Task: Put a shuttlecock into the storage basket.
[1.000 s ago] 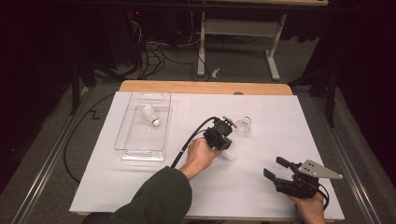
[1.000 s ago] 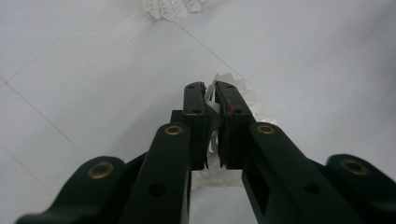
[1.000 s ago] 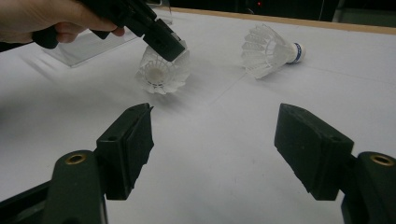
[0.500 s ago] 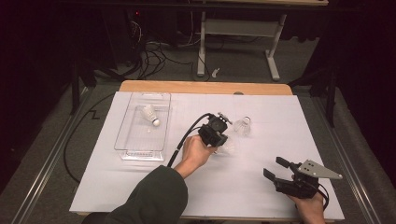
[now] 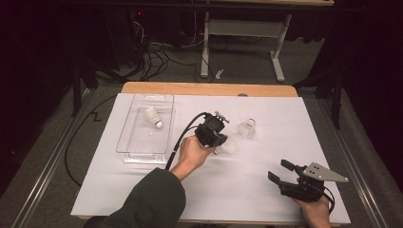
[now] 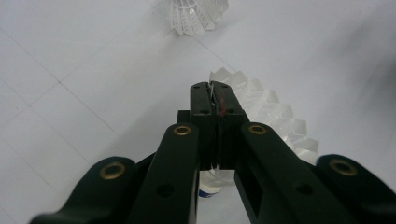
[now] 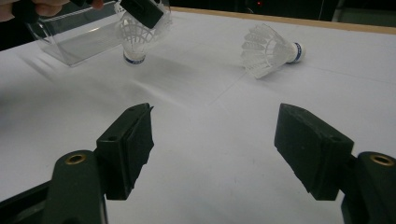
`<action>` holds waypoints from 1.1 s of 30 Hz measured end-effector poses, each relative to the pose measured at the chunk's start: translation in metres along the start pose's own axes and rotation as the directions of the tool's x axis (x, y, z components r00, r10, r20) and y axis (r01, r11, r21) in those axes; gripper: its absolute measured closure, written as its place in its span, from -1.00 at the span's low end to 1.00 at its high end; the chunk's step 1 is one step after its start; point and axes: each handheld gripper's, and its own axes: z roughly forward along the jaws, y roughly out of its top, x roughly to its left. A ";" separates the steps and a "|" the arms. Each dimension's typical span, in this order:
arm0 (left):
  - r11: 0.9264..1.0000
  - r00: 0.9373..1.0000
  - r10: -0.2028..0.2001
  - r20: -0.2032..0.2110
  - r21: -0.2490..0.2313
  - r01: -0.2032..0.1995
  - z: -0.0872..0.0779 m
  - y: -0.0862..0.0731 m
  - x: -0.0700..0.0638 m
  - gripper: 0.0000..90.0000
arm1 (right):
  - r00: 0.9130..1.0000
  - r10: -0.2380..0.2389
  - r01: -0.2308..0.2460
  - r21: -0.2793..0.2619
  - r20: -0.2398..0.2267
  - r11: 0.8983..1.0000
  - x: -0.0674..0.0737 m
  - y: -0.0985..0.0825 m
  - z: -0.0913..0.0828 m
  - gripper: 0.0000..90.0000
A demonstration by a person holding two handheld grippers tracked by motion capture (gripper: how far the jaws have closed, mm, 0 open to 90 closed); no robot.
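Nearby, a loose shuttlecock (image 5: 246, 128); left gripper (image 5: 217, 138) jaws pinch another shuttlecock (image 6: 275, 116), right gripper (image 5: 280, 172) jaws apart.

A clear tray (image 5: 124, 142) lay on the left part of the table sheet (image 5: 142, 199), with one shuttlecock (image 5: 153, 116) inside its far end. Right of the tray, near the sheet's middle, the left gripper (image 5: 219, 141) pinched a second shuttlecock (image 5: 227, 148), and a third shuttlecock (image 5: 246, 127) lay just beyond and right of it. The right gripper (image 5: 280, 171) sat at the near right, well apart from all three.
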 end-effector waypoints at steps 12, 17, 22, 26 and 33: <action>0.991 1.000 0.031 0.006 -0.133 -0.029 -0.018 -0.004 -0.002 0.98 | 1.000 0.001 -0.001 -0.001 0.000 1.000 0.000 0.000 0.000 -0.37; 0.987 1.000 0.019 0.009 -0.162 -0.017 -0.024 -0.008 0.001 0.98 | 1.000 0.001 -0.001 -0.001 0.001 1.000 0.000 0.000 0.000 -0.37; 0.983 1.000 0.020 0.009 -0.181 -0.018 -0.030 -0.012 0.001 0.98 | 1.000 0.000 0.000 -0.002 0.002 1.000 0.000 0.000 0.000 -0.37; 0.982 1.000 0.012 0.007 -0.190 -0.011 -0.034 -0.014 0.004 0.98 | 1.000 0.000 0.000 -0.002 0.002 1.000 0.000 0.000 0.000 -0.37; 0.979 1.000 0.006 0.006 -0.202 -0.005 -0.039 -0.019 0.006 0.98 | 1.000 0.000 0.000 -0.001 0.002 1.000 0.000 0.000 0.000 -0.37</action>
